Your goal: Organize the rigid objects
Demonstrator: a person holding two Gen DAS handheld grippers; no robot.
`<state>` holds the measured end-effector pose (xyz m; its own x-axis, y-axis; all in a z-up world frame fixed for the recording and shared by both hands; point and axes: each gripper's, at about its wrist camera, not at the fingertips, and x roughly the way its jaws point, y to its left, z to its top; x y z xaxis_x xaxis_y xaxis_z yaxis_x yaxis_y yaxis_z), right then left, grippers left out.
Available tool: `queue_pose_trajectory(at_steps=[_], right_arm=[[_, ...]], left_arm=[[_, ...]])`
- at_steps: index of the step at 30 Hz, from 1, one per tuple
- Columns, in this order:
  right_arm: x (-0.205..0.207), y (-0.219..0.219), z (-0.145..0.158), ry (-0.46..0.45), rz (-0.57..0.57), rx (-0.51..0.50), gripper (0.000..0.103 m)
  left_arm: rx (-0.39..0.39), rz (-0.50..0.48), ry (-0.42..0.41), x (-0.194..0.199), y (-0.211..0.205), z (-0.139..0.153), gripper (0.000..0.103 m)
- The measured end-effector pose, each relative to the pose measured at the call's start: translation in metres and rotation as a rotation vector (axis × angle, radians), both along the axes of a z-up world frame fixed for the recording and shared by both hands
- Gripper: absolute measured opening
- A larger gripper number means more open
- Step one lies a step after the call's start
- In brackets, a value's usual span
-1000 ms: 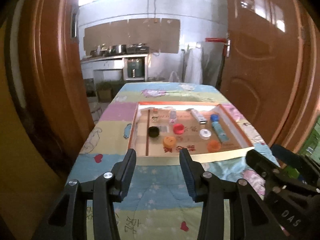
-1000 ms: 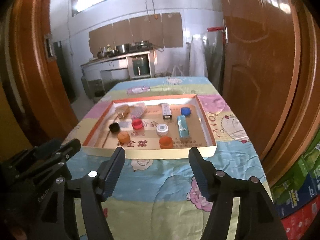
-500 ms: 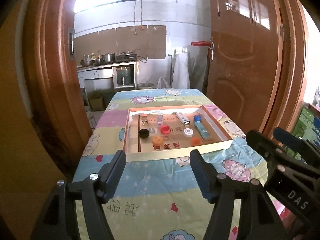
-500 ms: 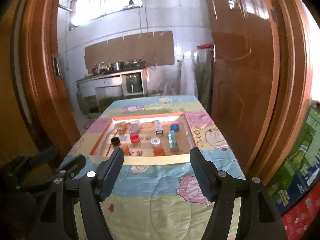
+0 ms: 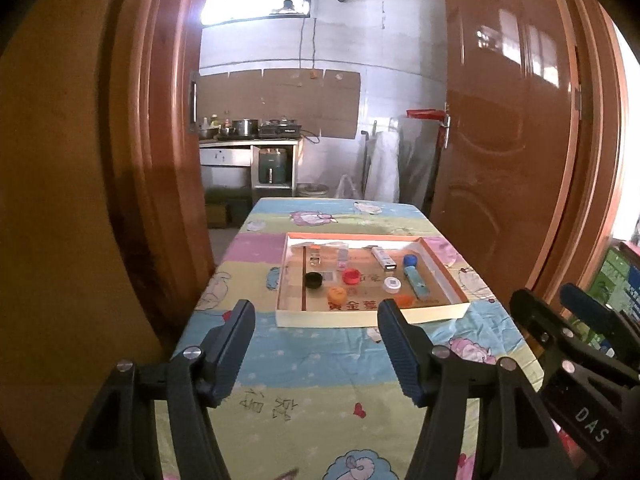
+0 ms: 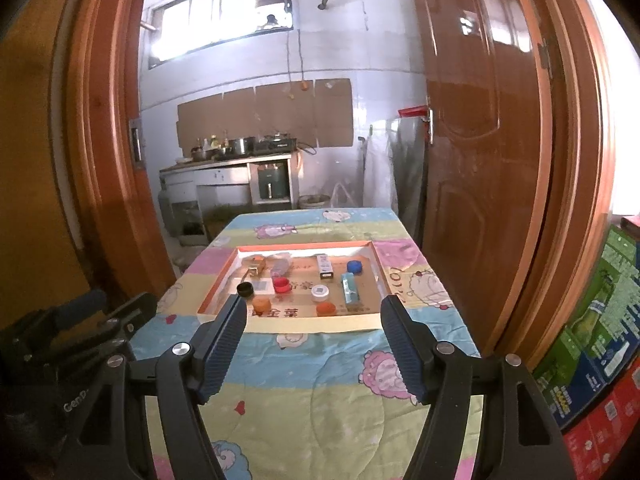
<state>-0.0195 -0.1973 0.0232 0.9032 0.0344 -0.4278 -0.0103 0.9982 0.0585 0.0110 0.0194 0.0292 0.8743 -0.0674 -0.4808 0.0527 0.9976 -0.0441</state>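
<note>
**Tray of small items, both claws clear**

Caps (image 5: pixel 351 276), tubes (image 6: pixel 349 287) and small boxes (image 6: pixel 325 267) lie inside the tray (image 5: pixel 372 317) mid-worktop (image 5: pixel 320 364). Left claw (image 5: pixel 316 346) and right claw (image 6: pixel 314 344) spread, empty, well short. Any approach: descend squarely over one item, avoiding neighbours.

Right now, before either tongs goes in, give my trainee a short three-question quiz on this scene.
1. True or false: the left tongs is shut on the black cap.
2. Which cap lies nearest the blue tube in the tray?
A. black cap
B. white cap
C. red cap
3. Fill in: the tray rests on a table covered by a cartoon-print ____.

Key:
1. False: both the left and right tongs hang open above the cloth, short of the tray.
2. B.
3. Cloth.
</note>
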Motion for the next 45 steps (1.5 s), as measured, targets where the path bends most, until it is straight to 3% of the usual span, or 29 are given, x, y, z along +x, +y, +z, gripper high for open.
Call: queue_pose_trajectory(at_steps=[14,45], right_arm=[[-0.018,-0.001,-0.003,0.005,-0.027,-0.026,0.072],[-0.022,-0.001,0.0,0.002,-0.011,-0.017,0.072]], left_arm=[[0.039,0.002,-0.017,-0.017,-0.006,0.007,0.064],[0.043,-0.009,-0.017,-0.022,-0.012,0.008,0.064]])
